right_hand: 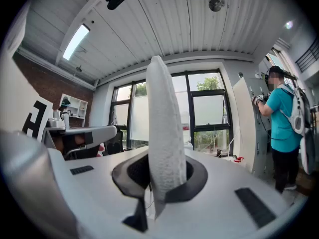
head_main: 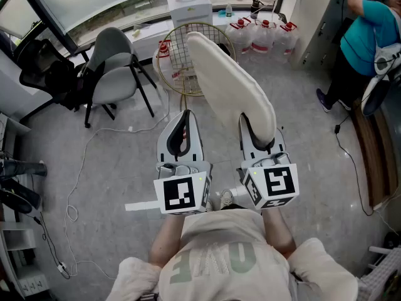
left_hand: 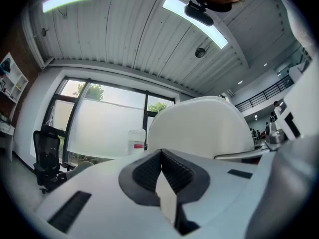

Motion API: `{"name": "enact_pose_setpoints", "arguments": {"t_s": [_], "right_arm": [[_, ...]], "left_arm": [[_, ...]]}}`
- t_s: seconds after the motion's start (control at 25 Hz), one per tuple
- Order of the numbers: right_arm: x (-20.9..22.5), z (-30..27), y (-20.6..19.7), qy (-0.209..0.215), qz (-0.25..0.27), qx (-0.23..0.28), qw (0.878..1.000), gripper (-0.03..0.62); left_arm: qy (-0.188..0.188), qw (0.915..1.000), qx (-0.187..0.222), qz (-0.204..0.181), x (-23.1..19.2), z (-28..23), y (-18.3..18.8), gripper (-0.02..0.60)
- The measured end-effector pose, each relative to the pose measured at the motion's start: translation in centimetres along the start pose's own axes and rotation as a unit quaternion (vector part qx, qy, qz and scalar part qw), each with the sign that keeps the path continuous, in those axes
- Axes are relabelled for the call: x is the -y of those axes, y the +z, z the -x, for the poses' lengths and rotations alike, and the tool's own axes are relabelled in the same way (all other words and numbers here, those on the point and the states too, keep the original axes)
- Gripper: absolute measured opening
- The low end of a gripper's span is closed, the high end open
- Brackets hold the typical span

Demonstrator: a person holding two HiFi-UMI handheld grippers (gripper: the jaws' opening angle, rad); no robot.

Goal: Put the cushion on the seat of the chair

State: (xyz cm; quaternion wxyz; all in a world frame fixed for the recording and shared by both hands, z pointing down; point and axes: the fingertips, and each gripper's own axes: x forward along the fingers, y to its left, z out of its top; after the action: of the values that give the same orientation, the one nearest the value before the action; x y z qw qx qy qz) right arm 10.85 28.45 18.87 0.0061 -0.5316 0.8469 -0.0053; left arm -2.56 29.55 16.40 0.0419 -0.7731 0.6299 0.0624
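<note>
The cream cushion is up in the air on edge. Its near rim is pinched by the right gripper, whose jaws are clamped on it. The rest of the cushion juts out ahead, in line with the gold wire chair that stands on the floor beyond. Only a narrow strip of the soft edge sits between the pads. The long unsupported body could therefore sag, twist or pull free when it is swung down, and it might land tilted against the wire back instead of flat on the seat. The left gripper hovers just beside the right with its jaws together on nothing, so it gives no support. Both grippers are held out in front of the person's chest, roughly level, pointing toward the chair.
</note>
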Motion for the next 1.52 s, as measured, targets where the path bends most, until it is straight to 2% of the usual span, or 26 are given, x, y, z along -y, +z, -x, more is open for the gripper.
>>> {"name": "enact_pose_setpoints", "arguments": {"t_s": [0.64,0.92,1.2,1.4,1.52], "right_arm": [[1.2,-0.4,0.6,0.008,-0.005,0.013,1.0,0.044],[3.1,-0.8,-0.1,0.019,-0.018,0.012,1.0,0.044],[4.9,-0.6,-1.0,0.026,-0.019,0.017,0.999,0.044],[5.8,-1.0,-2.1,0.029,-0.033,0.012,0.999,0.044],[6.0,-1.1,-2.0,0.031,-0.031,0.017,0.999,0.044]], "left_arm": [[0.001,1.0,0.003,-0.005,0.4,-0.9,0.0,0.014],[0.017,0.9997,0.002,-0.017,0.0,-2.1,-0.7,0.014],[0.044,0.9987,0.018,-0.021,0.0,-2.2,-0.7,0.014],[0.052,0.9977,0.02,-0.038,0.2,-2.1,-0.4,0.014],[0.06,0.9976,0.02,-0.028,-0.5,-2.7,-0.7,0.014]]}}
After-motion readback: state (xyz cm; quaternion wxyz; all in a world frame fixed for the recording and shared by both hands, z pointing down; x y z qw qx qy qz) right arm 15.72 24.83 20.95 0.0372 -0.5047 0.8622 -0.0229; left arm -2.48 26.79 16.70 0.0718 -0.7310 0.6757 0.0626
